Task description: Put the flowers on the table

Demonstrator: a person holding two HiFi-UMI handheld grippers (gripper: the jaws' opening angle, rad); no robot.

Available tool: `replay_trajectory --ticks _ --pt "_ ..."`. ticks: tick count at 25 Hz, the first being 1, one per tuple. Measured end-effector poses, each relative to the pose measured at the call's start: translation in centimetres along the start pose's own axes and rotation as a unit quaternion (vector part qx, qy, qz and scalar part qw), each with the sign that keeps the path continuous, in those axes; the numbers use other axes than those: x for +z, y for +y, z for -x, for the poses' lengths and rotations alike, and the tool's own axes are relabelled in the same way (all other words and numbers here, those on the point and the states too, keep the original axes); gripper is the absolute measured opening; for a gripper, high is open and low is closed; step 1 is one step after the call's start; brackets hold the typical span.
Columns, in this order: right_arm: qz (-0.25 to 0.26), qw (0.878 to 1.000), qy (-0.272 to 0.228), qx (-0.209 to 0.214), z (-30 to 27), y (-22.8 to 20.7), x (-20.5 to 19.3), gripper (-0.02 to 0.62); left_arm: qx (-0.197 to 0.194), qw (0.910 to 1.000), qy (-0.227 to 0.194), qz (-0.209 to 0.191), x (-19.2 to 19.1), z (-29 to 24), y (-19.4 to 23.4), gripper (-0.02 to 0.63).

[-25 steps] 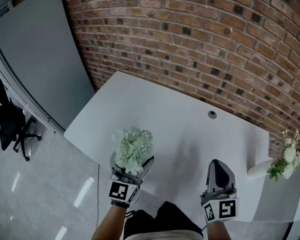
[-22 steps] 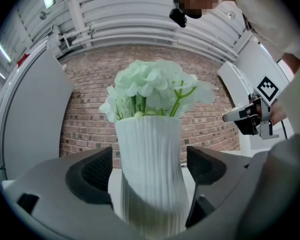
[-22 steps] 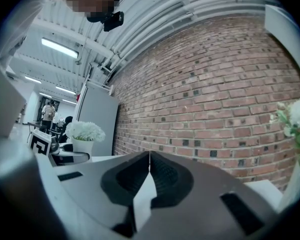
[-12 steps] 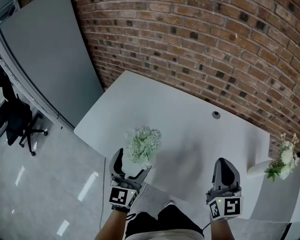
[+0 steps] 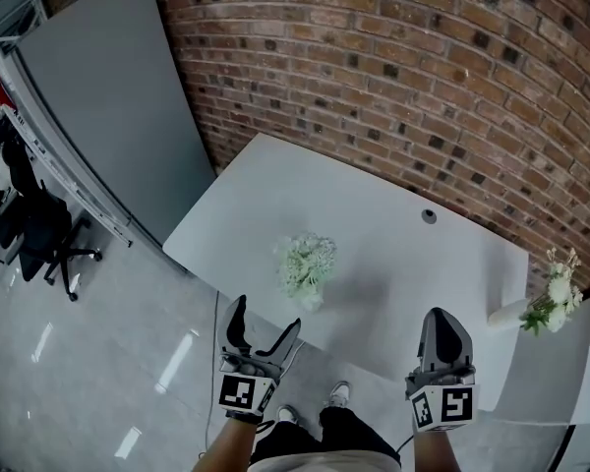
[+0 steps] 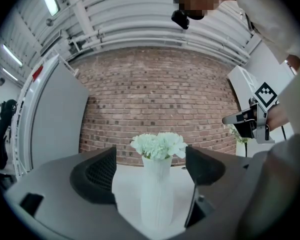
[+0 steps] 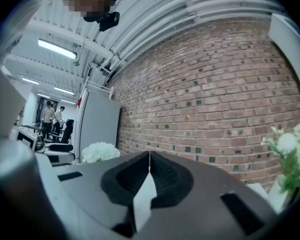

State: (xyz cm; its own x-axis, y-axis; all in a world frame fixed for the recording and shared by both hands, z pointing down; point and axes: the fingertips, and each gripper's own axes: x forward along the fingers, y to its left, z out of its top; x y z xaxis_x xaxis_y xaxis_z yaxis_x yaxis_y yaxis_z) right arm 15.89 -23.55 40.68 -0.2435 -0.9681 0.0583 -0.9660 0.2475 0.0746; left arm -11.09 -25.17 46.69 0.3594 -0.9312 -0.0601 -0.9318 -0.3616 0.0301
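Note:
A white ribbed vase of pale green-white flowers (image 5: 306, 266) stands upright on the white table (image 5: 393, 254), near its front edge. In the left gripper view the same vase (image 6: 157, 194) rises between the jaws but ahead of them, untouched. My left gripper (image 5: 264, 327) is open and sits off the table's front edge, just short of the vase. My right gripper (image 5: 442, 334) is shut and empty, also off the front edge, to the right. Its camera catches the flowers (image 7: 100, 151) at the left.
A second white vase with white flowers (image 5: 554, 298) stands at the table's right end; it also shows in the right gripper view (image 7: 291, 164). A brick wall (image 5: 413, 77) backs the table. A grey panel (image 5: 108, 96) and an office chair (image 5: 49, 239) stand left. A cable hole (image 5: 429, 216) marks the tabletop.
My left gripper has let go of the vase of flowers, opened, and drawn back off the table's edge. The vase now stands alone on the table. The right gripper stayed shut.

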Motion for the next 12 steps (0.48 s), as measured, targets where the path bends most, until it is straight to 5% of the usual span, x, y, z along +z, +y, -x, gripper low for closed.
replay_trajectory --ticks 6,8,12 --pt "0.001 1.000 -0.006 -0.020 3.4 0.6 1.1 0.017 0.025 0.9997 -0.006 -0.002 2.3 4.3 0.9 0.229" --pt "-0.001 1.000 -0.007 -0.028 4.5 1.0 1.8 0.017 0.028 0.9996 -0.006 -0.004 3.1 5.8 1.2 0.079" --pt "-0.003 0.999 -0.017 -0.039 6.4 1.7 2.8 0.017 0.027 0.9995 -0.016 -0.006 5.0 8.3 1.4 0.043"
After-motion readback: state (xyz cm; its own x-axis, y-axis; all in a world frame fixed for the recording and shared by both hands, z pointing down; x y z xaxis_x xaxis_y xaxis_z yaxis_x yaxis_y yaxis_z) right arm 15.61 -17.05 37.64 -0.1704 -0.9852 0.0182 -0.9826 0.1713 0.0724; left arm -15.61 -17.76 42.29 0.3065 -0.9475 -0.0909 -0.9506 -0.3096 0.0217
